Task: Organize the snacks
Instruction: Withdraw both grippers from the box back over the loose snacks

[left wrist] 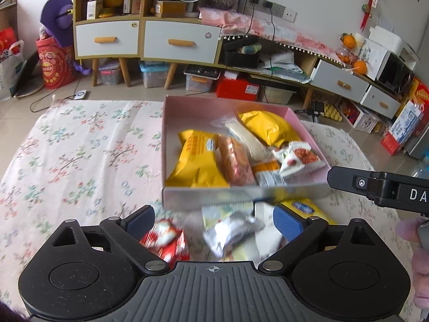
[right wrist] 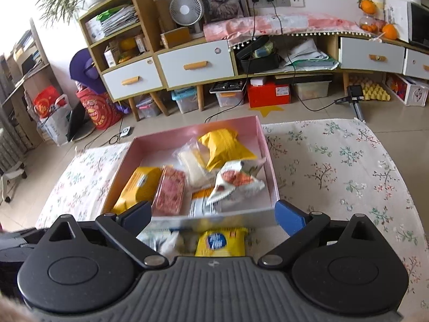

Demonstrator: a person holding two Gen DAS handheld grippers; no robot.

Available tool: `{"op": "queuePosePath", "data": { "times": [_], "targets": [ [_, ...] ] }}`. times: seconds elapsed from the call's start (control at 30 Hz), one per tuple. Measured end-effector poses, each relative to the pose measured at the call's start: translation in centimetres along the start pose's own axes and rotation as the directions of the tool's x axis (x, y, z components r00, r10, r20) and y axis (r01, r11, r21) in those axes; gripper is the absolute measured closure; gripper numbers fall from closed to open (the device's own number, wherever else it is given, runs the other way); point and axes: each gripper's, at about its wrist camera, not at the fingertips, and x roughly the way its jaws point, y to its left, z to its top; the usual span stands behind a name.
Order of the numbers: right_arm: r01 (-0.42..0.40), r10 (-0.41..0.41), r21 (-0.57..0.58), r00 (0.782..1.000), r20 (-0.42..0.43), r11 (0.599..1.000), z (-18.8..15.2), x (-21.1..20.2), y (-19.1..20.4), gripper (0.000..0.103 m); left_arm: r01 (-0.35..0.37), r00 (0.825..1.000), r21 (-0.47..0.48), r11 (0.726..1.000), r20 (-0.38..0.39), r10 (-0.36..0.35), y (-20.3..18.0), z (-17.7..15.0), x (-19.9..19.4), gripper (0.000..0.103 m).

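While both tools are hovering low over the floral cloth (left wrist: 80, 145) on the worktop, the pink box (left wrist: 171, 123) is sitting near the worktop's far edge, its near wall just ahead of the fingertips in both views. Inside it, a yellow packet (left wrist: 198, 161), a pink-speckled bar (left wrist: 236, 161), a pale wrapped roll (right wrist: 193, 166), a second yellow bag (right wrist: 222, 147) and a white-and-red sachet (right wrist: 236, 179) are lying crowded toward the right and near walls, leaving bare floor along the box's left and far walls.

Left hand-held gripper (left wrist: 214, 222) is standing released, fingers spread wide over loose snacks lying outside the box: a red-and-white packet (left wrist: 166, 238) beside the left pad, a blurred silver packet (left wrist: 230, 230) between the pads, neither one gripped. Right hand-held gripper (right wrist: 214, 214) is likewise spread wide and grasping nothing, with a yellow packet bearing a blue badge (right wrist: 221, 241) lying between its pads, just short of the box's near wall.

Left of the box, the cloth is stretching out wide and bare to the worktop's rounded edge; right of it, another broad bare stretch is showing.
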Motion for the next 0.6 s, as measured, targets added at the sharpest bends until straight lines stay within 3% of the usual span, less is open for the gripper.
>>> {"op": "queuePosePath", "data": {
  "times": [0.3, 0.6],
  "targets": [
    [-0.006, 0.007, -0.016, 1.000, 0.007, 1.000, -2.4, -2.2, 0.2, 0.002, -0.016, 0.999, 0.008, 1.000, -0.044, 0.016, -0.1, -3.0, -2.0, 0.004],
    [0.012, -0.011, -0.052, 1.000, 0.019, 0.999, -5.1, -2.7, -0.1, 0.001, -0.026, 0.999, 0.058, 0.998, -0.035, 0.028, -0.1, -5.4, -2.5, 0.003]
  ]
}}
